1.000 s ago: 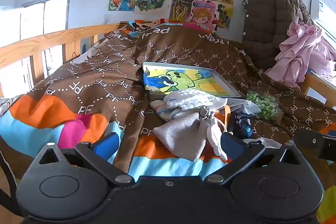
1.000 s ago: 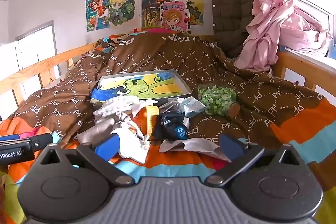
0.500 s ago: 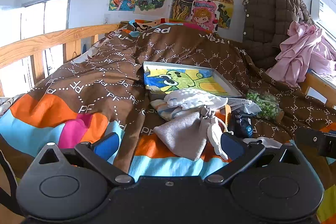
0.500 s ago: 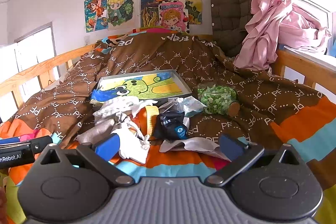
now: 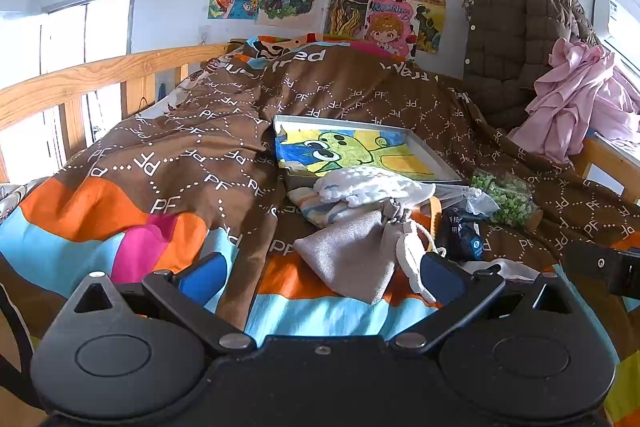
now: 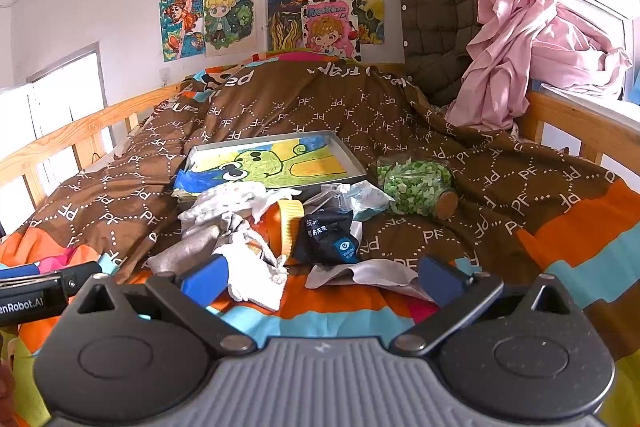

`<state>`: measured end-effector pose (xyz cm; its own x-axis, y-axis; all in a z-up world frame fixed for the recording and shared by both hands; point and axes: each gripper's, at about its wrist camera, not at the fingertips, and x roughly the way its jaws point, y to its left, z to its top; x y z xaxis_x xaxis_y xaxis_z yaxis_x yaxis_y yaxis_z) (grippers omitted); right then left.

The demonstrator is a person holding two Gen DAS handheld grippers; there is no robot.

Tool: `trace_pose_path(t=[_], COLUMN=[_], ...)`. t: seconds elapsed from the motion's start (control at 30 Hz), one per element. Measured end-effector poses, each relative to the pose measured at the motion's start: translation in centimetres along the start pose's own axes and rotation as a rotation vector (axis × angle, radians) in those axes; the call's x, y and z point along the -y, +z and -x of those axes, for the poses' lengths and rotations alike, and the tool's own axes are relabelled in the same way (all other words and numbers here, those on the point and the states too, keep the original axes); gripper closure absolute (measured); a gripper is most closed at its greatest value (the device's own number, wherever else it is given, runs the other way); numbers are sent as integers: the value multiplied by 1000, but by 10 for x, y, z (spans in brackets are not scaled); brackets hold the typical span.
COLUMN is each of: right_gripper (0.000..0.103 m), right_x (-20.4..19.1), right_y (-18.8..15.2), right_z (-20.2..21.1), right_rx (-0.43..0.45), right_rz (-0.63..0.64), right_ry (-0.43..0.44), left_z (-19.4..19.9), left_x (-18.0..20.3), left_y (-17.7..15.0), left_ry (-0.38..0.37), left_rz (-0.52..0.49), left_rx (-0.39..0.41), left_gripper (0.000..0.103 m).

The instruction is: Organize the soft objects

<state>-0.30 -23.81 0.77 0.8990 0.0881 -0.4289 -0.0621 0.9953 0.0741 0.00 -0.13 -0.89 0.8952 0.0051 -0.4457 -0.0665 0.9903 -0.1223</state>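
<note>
Two grippers, both with jaws spread wide and holding nothing, above the near edge of the bed. Left gripper (image 5: 322, 277): blue pads either side of a grey drawstring pouch (image 5: 352, 253), not touching it. Right gripper (image 6: 320, 279): aimed at the same heap from further right; a pale grey cloth (image 6: 366, 277) lies between its fingers. Soft items, one pile on the brown and orange quilt (image 5: 168, 163): white knitted piece (image 5: 368, 185) and striped cloth (image 5: 316, 205) just behind the pouch; small white pouch (image 6: 252, 267) touching the grey one; black packet (image 6: 330, 233) to the right, against a yellow-orange item (image 6: 290, 223). Behind the pile: grey tray (image 6: 348, 157) lined with a cartoon drawing. Right of it: jar of green bits (image 6: 414, 187), lying on its side, cork toward the cameras.
</note>
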Motion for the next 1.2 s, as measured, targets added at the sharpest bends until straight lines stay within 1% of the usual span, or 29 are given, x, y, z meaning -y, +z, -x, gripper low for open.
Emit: trace_pose_path(t=[1.2], right_gripper=[0], right_x=[0], right_y=[-2], right_z=[-1], right_rx=[-17], right_rz=[-12], right_ry=[7], left_z=[-1], left_x=[-3], left_y=[-1], left_ry=[3], left_rz=[1], left_rx=[-3], left_gripper=[1])
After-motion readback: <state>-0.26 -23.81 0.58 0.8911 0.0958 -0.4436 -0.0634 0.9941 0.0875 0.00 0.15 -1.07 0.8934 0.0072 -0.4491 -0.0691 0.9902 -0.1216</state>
